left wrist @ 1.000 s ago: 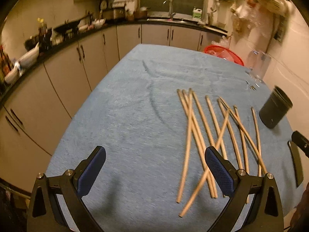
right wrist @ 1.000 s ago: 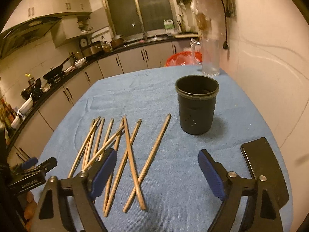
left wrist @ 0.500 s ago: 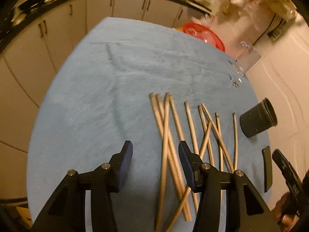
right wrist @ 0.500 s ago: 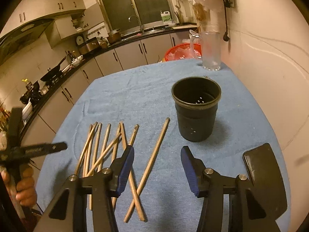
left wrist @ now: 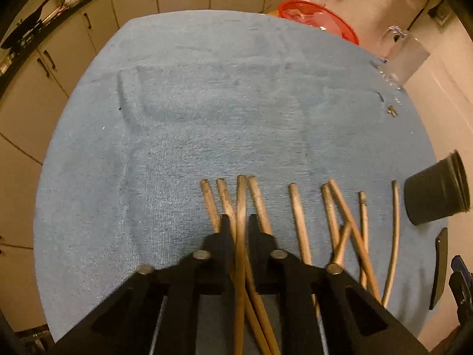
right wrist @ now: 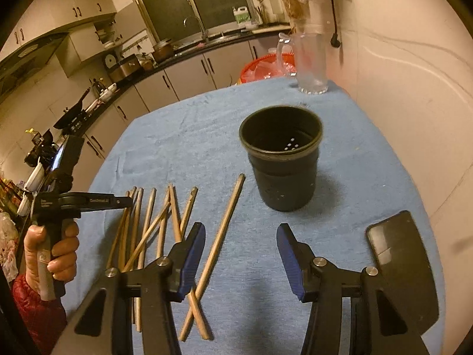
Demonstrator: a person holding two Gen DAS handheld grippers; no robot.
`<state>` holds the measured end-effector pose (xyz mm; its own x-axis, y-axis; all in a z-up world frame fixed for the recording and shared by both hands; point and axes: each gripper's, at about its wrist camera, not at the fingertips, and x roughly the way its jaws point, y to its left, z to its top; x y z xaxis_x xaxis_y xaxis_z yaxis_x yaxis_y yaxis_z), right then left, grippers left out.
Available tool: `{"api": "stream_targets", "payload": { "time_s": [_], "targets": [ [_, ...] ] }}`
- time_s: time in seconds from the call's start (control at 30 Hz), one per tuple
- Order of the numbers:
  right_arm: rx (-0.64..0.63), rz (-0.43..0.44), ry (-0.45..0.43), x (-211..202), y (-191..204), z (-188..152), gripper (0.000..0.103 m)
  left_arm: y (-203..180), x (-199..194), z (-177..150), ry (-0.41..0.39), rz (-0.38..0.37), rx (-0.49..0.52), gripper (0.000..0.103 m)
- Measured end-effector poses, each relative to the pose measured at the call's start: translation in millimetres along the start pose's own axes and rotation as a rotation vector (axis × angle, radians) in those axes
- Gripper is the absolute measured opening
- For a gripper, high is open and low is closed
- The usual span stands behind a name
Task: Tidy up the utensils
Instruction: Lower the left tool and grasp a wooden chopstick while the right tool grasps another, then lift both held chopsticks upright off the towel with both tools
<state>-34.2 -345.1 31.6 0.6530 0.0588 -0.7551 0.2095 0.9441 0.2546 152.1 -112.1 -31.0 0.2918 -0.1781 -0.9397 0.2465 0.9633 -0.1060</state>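
Note:
Several wooden chopsticks (left wrist: 298, 219) lie side by side and crossed on the blue towel (left wrist: 207, 103); they also show in the right wrist view (right wrist: 150, 222). My left gripper (left wrist: 239, 222) is down on the leftmost chopsticks, its fingers closed around a chopstick (left wrist: 241, 204) that runs between them. A black utensil cup (right wrist: 282, 159) stands upright to the right of the chopsticks; it also shows in the left wrist view (left wrist: 437, 192). My right gripper (right wrist: 241, 233) is open and empty, just in front of the cup and above one lone chopstick (right wrist: 224, 222).
A flat black phone-like slab (right wrist: 402, 269) lies on the towel at the right. A clear glass pitcher (right wrist: 310, 62) stands at the far right edge. A red basket (left wrist: 319, 20) sits beyond the table. Kitchen cabinets run behind and to the left.
My left gripper has dropped onto the leftmost chopsticks and closed from wide open to shut around one. My right gripper has moved closer to the cup and stays open.

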Motion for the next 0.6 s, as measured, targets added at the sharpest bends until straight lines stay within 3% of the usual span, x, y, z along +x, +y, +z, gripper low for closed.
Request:
{"api": "stream_targets", "payload": {
  "time_s": [0.1, 0.17, 0.47, 0.6],
  "targets": [
    [-0.019, -0.013, 0.027, 15, 7, 4, 0.050, 7, -9, -9, -0.026, 0.025, -0.012, 0.007],
    [-0.017, -0.003, 0.068, 28, 10, 4, 0.040, 18, -18, -19, -0.041, 0.023, -0.029, 0.007],
    [-0.089, -0.057, 0.169, 85, 36, -3, 0.039, 72, -20, -46, -0.048, 0.046, -0.122, 0.007],
    [-0.124, -0.091, 0.195, 99, 37, -8, 0.022, 77, -24, -49, -0.055, 0.051, -0.126, 0.007]
  ]
}}
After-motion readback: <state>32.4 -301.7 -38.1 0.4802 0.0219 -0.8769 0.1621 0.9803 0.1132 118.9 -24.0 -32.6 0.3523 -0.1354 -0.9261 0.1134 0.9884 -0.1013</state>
